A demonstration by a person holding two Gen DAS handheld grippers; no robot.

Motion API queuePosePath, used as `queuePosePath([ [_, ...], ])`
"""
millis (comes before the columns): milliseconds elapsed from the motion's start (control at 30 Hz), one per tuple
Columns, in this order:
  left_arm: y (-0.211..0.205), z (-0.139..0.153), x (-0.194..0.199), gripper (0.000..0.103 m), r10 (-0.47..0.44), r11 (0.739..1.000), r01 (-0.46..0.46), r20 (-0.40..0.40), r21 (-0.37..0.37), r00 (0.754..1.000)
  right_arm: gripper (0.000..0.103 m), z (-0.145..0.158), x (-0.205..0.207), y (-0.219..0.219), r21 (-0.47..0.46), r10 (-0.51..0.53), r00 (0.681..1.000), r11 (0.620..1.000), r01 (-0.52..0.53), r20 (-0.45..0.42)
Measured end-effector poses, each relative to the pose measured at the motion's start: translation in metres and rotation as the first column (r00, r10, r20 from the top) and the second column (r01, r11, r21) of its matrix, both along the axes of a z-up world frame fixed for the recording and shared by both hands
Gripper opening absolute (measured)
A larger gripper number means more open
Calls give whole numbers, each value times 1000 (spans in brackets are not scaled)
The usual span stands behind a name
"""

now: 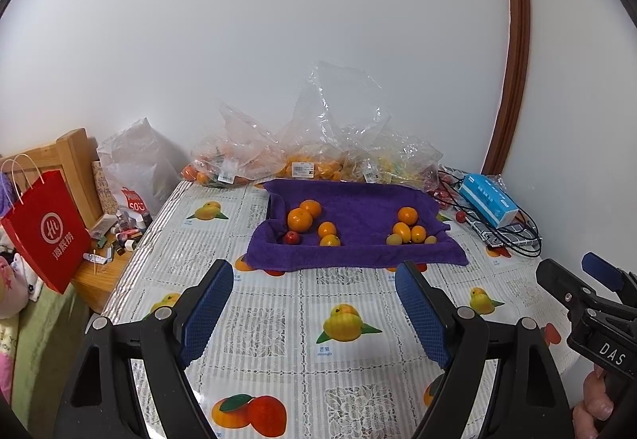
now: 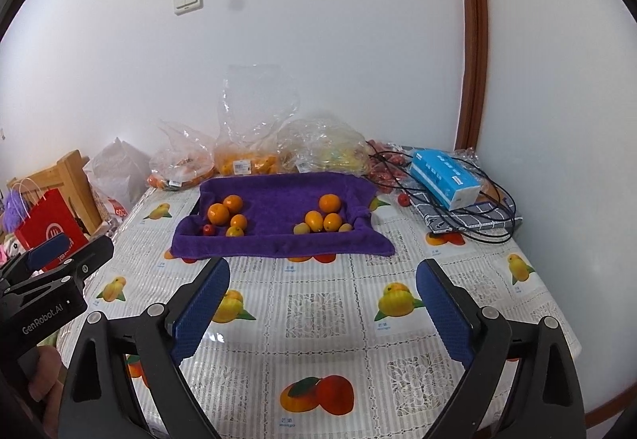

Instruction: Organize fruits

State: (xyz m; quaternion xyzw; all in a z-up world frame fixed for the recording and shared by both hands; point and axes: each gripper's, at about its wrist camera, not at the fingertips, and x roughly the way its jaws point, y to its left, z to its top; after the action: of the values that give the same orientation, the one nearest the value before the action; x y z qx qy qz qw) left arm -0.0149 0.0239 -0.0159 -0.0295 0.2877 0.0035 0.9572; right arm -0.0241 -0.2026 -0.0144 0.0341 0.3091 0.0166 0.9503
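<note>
Left wrist view: fruits sit in two clusters on purple towel (image 1: pixel 358 208) — oranges (image 1: pixel 299 220) left, mixed pile (image 1: pixel 408 230) right. Sorting looks part done. Left hand-held gripper (image 1: pixel 314 303) and right hand-held gripper (image 2: pixel 322 299) both released, empty, over counter (image 1: pixel 278 319).

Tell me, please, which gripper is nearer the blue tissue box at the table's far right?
Right. The right gripper hovers open on the blue tissue box's side of the table; the left gripper hovers open farther left.

Oranges (image 1: pixel 304 215) on purple towel (image 1: pixel 358 240); left gripper (image 1: pixel 314 289) empty.
</note>
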Motion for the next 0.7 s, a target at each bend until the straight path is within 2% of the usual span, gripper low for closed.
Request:
queuePosePath([
  [700, 2, 4, -2, 83, 7, 1000, -7, 2, 2, 1000, 94, 0, 0, 1, 5, 4, 1000, 1000, -4, -1],
])
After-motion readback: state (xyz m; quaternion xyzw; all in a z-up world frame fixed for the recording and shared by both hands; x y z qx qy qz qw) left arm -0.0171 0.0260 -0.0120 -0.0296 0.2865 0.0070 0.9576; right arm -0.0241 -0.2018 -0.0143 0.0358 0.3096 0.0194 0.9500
